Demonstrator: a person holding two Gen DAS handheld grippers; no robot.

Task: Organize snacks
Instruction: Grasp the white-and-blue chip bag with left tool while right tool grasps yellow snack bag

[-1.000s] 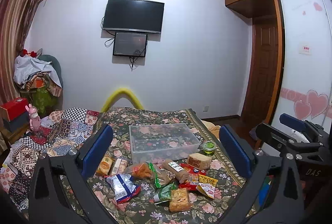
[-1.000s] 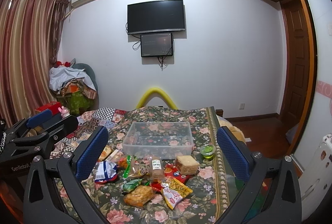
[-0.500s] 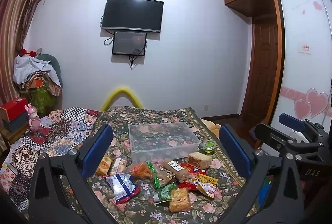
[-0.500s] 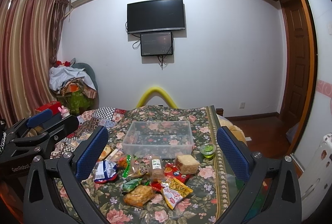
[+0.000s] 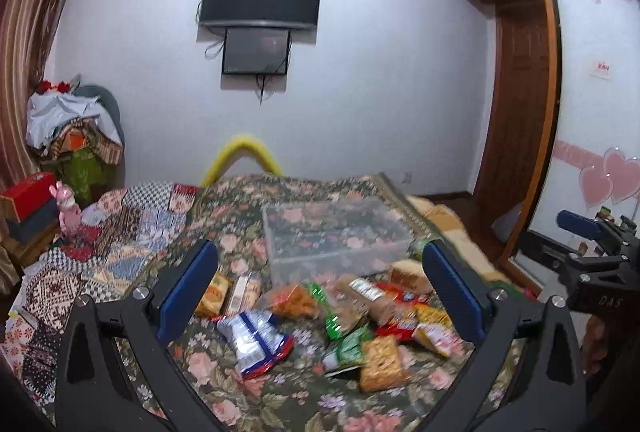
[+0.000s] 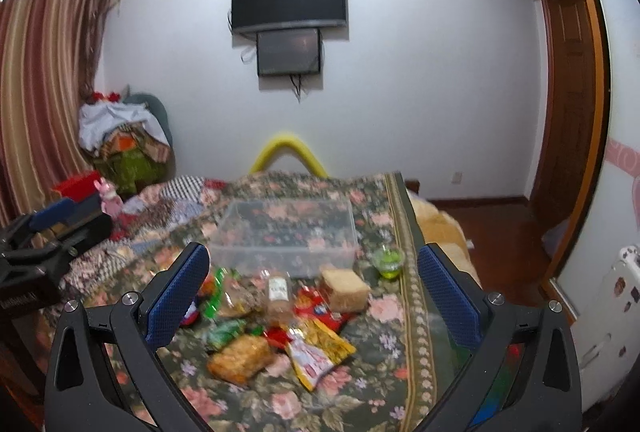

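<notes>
Legibly, "DAS" marks the right gripper (image 5: 600,302); both grippers gape wide, left gripper (image 5: 320,288) empty

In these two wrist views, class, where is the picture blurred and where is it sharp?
Left wrist view: the snack packets and clear bin smear with motion blur, while the left tongs stay crisp. Right wrist view: the same smear, right tongs sharp, straight wall edges bowed by the fisheye.
</notes>
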